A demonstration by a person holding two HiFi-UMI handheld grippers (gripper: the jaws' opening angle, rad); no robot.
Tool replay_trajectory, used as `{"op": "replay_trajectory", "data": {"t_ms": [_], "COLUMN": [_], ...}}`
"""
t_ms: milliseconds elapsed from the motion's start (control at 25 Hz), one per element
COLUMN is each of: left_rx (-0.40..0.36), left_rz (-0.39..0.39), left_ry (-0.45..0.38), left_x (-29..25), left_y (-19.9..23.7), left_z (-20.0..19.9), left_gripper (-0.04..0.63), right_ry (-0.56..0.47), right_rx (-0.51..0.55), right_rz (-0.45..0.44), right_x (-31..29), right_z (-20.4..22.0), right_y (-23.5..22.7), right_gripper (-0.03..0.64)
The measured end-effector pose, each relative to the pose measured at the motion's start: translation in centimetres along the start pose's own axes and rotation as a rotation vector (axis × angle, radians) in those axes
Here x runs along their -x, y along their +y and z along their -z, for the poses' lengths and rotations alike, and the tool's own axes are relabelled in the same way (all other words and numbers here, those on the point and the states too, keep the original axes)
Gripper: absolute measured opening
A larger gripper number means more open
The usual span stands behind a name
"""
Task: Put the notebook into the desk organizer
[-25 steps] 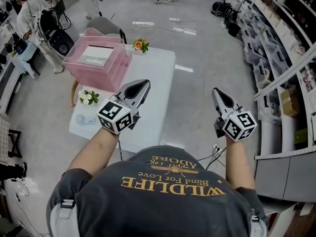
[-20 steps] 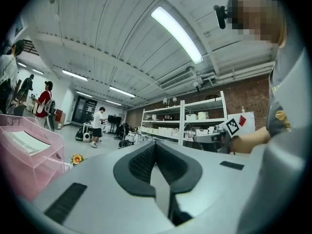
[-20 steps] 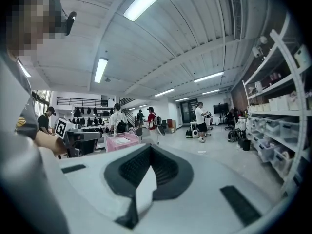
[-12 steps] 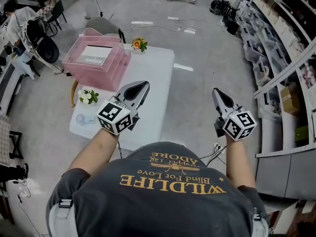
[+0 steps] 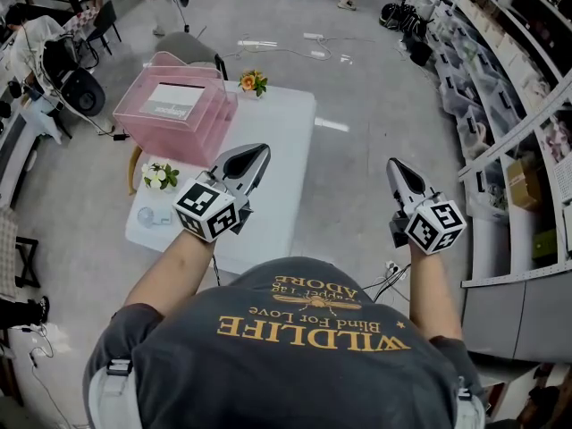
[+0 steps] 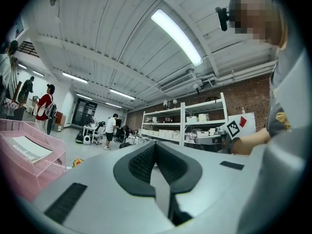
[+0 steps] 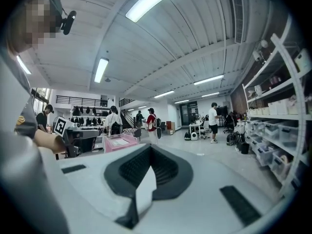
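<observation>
Stood on a grey floor point(image 5: 375, 105), with long shelves point(image 5: 500, 79) off to the right of the right tool point(image 5: 395, 166). Faced a white counter point(image 5: 286, 141) ahead of and below the left tool point(image 5: 259, 155). Held the right tool out past the counter's right edge, over bare floor. Made out people point(image 7: 213, 122) far ahead of both tools, across the room.

Spotted the pink desk organizer point(image 5: 179, 119) on the counter's far left corner, ahead of the left tool and to its left, well apart from both tools. Found the notebook point(image 5: 172, 102), flat and white, lying already in the organizer's top tray, touched by neither tool. Caught the same organizer low at the left in the left gripper view, and small and far at the left in the right gripper view.

Held the left tool about level, jaws pressed together with nothing between them. Held the right tool the same way, closed and empty, well apart from the left one.

Noted orange flowers point(image 5: 255, 81) at the counter's far edge, just right of the organizer and straight ahead of the left tool. Noted white flowers point(image 5: 161, 175) near the counter's left edge, left of the left tool. Noted a small clear thing point(image 5: 147, 214) just nearer than those.
</observation>
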State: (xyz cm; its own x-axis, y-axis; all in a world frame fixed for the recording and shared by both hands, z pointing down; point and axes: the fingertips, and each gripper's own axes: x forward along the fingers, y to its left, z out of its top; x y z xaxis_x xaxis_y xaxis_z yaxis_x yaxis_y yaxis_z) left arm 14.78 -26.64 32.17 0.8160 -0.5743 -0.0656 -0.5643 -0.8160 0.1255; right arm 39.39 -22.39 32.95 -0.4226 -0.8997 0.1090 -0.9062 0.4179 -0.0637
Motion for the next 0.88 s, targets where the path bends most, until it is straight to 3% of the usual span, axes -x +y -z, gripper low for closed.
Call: {"op": "replay_trajectory", "data": {"t_ms": [880], "left_rx": [-0.008], "left_rz": [0.008], "left_ry": [-0.004], "left_x": [0.31], "left_y": [-0.52], "left_z": [0.18], "left_gripper": [0.000], "right_ry": [0.005], "right_rx": [0.028], "right_rz": [-0.013], "right_x": [-0.30], "right_z": [0.14], "right_y": [0.42], "right_gripper": [-0.002]}}
